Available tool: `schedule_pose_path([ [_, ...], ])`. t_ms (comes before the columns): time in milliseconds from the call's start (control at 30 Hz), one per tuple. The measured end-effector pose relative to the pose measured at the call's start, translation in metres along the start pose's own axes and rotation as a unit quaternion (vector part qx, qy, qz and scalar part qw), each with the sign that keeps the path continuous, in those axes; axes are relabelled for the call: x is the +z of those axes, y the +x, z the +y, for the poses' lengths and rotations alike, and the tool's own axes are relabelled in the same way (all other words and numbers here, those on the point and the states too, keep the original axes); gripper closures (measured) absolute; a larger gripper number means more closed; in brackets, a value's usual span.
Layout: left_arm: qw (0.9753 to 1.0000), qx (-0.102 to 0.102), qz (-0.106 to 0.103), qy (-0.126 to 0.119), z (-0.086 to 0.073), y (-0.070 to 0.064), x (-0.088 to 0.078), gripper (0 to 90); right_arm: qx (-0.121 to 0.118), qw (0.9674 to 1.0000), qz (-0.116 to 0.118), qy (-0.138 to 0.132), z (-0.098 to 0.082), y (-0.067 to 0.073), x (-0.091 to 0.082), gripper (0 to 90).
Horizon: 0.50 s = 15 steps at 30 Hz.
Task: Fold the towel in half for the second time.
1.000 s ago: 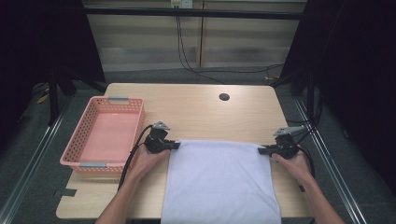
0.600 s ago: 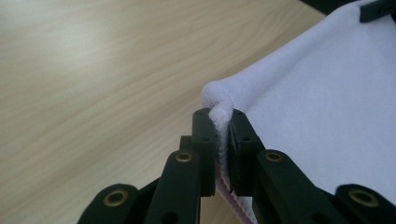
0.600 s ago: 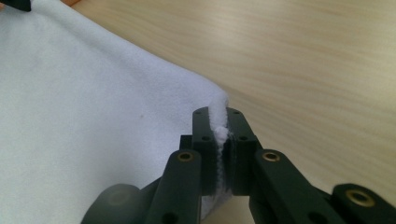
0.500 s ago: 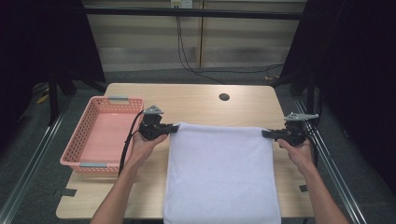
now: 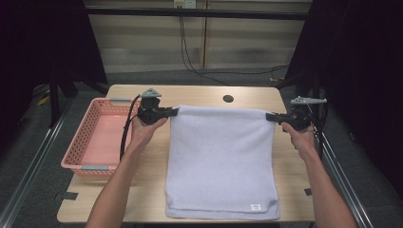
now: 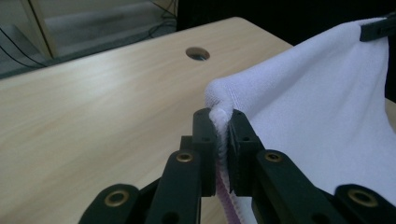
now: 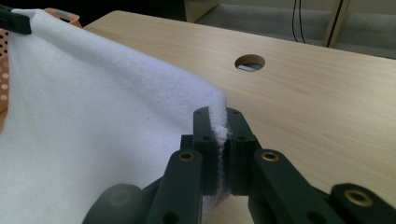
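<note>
A white towel point(image 5: 221, 156) hangs stretched between my two grippers, its far edge lifted off the wooden table point(image 5: 199, 95). Its near part lies on the tabletop, with a small label at the near right corner. My left gripper point(image 5: 175, 112) is shut on the far left corner. My right gripper point(image 5: 269, 116) is shut on the far right corner. In the left gripper view the jaws point(image 6: 223, 116) pinch a fold of towel point(image 6: 327, 102). The right gripper view shows its jaws point(image 7: 218, 114) clamped on the towel point(image 7: 93, 116) in the same way.
An empty pink basket point(image 5: 102, 140) stands on the table's left side, close to my left forearm. A round cable hole point(image 5: 228, 99) lies in the tabletop beyond the towel. Cables hang behind the table's far edge. Dark curtains flank both sides.
Both hands have risen and moved toward the far side, taking the towel's far edge up off the table. The towel now hangs taut between the grippers.
</note>
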<state>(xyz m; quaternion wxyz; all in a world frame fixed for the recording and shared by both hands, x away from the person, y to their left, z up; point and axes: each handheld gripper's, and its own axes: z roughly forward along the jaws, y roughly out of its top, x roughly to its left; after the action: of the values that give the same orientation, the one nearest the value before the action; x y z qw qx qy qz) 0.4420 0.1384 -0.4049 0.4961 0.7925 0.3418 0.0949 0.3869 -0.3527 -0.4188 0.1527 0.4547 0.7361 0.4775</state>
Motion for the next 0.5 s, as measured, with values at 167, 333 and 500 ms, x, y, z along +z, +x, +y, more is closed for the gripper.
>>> schedule_pose_path([
  [167, 0.9997, -0.018, 0.008, -0.012, 0.009, 0.006, -0.001, 84.1, 0.001, 0.9999, -0.014, -0.006, 0.015, -0.004, 0.005, 85.3],
  [333, 0.9999, -0.015, 0.007, -0.005, -0.006, 0.002, -0.003, 84.1, -0.018, 0.9998, -0.006, -0.01, 0.017, 0.009, 0.003, 85.4],
  [500, 0.9998, -0.013, 0.0, -0.018, -0.016, -0.011, -0.02, 84.2, -0.015, 0.9992, 0.016, -0.033, 0.005, 0.017, -0.018, 85.4],
])
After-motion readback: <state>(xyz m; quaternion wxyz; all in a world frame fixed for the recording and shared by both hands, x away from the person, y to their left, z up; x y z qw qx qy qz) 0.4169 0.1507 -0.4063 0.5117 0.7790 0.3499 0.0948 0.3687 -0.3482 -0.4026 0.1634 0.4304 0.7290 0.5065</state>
